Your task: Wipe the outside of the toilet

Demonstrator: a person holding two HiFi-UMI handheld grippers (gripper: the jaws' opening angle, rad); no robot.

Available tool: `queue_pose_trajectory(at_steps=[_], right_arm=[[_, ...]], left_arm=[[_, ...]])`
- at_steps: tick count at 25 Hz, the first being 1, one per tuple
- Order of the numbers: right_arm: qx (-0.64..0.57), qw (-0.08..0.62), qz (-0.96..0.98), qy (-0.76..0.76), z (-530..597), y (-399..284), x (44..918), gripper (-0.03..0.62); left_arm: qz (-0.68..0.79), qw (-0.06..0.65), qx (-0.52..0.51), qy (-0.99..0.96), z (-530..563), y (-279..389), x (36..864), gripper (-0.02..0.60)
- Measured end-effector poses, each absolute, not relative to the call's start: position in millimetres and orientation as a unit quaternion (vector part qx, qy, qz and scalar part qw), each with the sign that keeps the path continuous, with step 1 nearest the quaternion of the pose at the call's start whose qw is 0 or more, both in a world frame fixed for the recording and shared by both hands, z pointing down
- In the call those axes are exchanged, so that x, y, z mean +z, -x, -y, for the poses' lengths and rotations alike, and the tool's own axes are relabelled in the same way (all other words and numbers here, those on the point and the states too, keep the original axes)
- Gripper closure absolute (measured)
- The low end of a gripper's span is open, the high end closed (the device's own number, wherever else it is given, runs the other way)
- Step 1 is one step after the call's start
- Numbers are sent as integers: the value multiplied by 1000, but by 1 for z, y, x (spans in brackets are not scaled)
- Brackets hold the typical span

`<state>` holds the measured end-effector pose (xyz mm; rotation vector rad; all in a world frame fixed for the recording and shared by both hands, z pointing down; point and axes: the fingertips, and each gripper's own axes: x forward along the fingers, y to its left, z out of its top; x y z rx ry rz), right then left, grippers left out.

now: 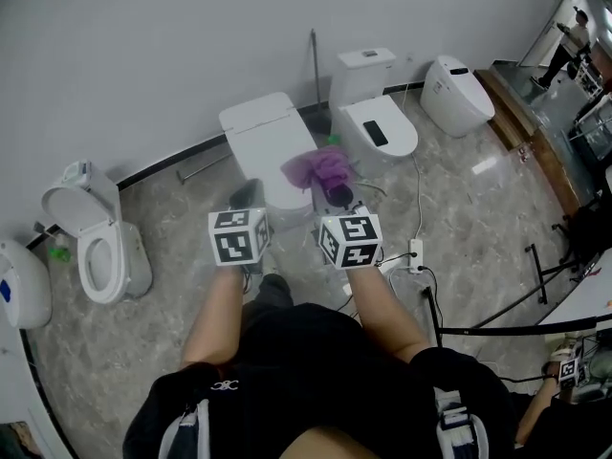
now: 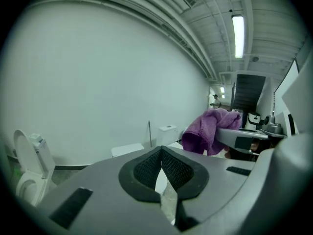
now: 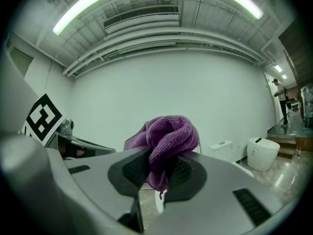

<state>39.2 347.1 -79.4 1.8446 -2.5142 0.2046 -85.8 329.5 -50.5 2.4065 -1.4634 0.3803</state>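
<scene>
Evidently the wiping is not yet under way: the person is standing just in front of the closed-lid toilet [image 1: 260, 134] and holding both grippers out over its front end. The right gripper [image 3: 158, 161] is clamping a purple microfibre cloth [image 3: 168, 130]. The fabric is being pinched near its middle, so most of it is bunching into a soft wad above the jaws while a short tail is hanging below. That hold is probably deliberate, since it is putting a padded face ahead of the hard gripper to meet the porcelain. The cloth is hanging over the toilet's right front side, and I cannot tell whether it is touching the lid. The left gripper [image 2: 161, 151] is hovering over the toilet's left front, just beside the right one, with its jaws pressing together at the tips on nothing. It seems to be idling as the spare tool rather than helping. The lid being down is leaving the toilet's top and flanks exposed for wiping. An open-lid toilet [image 1: 96, 256] is standing well to the left of it, apparently not part of the job.
</scene>
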Motion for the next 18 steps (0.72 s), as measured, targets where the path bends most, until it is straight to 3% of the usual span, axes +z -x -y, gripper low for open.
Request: queue_pose_trajectory(at_steps=[18], right_arm=[[82,62,820,-564,-27,53,-72,531]], left_arm=[[519,204,119,-822,-13,189,-41,572]])
